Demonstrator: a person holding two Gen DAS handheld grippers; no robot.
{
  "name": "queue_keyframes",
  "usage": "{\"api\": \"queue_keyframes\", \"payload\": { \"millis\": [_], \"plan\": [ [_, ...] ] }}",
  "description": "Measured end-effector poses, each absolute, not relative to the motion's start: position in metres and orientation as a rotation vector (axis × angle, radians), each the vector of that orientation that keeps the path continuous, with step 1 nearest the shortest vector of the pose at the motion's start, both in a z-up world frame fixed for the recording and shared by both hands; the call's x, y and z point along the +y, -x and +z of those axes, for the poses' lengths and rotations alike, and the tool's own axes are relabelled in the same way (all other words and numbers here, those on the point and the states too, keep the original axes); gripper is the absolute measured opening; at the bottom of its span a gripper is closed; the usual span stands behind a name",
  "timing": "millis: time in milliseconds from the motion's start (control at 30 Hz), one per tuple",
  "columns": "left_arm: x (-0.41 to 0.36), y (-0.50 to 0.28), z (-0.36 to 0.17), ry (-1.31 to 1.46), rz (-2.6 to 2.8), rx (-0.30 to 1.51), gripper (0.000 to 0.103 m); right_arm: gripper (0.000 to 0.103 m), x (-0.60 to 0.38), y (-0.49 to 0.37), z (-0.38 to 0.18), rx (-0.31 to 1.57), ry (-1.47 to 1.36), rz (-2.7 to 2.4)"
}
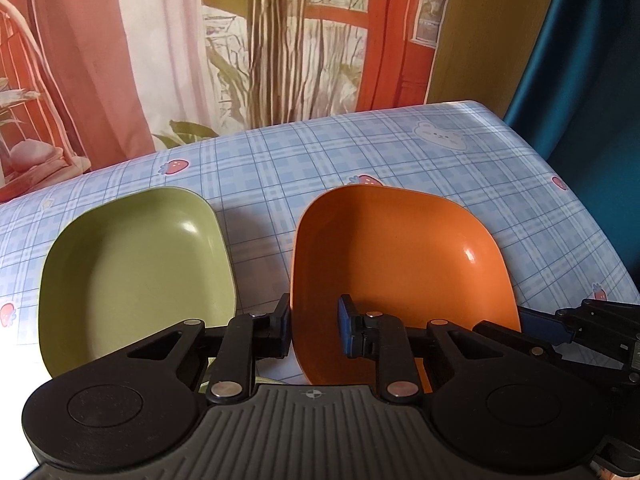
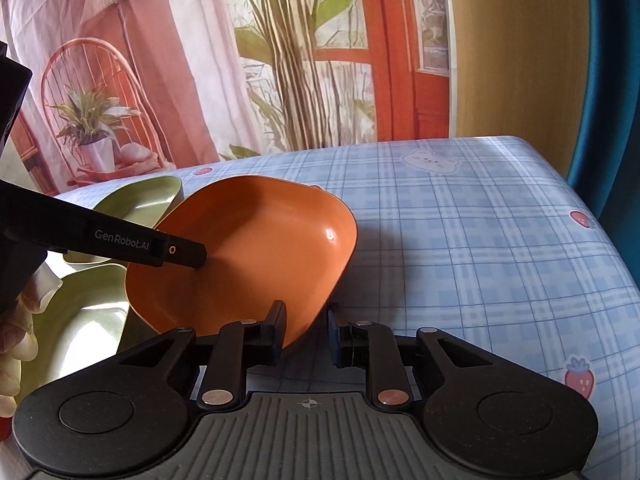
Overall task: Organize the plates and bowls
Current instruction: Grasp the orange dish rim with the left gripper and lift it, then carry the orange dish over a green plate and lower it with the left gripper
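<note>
An orange squarish bowl sits on the blue checked tablecloth. My left gripper is shut on its near left rim, with one pad outside the wall and the blue pad inside. My right gripper is shut on the bowl's near right rim, its left finger inside and its right finger outside. One finger of the left gripper reaches into the bowl from the left. A green bowl of the same shape lies just left of the orange one.
A second green bowl lies nearer at the lower left, beside a person's hand. A printed backdrop hangs behind the table. The cloth stretches to the table's right edge, where a blue curtain hangs.
</note>
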State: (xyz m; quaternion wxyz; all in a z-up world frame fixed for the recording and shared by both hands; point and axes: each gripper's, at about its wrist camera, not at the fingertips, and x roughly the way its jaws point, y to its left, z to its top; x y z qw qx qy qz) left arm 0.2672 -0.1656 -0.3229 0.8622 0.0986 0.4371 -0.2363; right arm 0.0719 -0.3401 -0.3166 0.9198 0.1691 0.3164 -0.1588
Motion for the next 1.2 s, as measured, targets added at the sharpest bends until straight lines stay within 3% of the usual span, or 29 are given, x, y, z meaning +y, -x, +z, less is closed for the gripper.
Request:
{"api": "queue_keyframes", "payload": {
  "millis": [1200],
  "plan": [
    [-0.139, -0.2, -0.268, -0.126, -0.54, 0.843, 0.023, 0.019, -0.326, -0.043, -0.269, 0.565, -0.272, -0.344]
  ]
}}
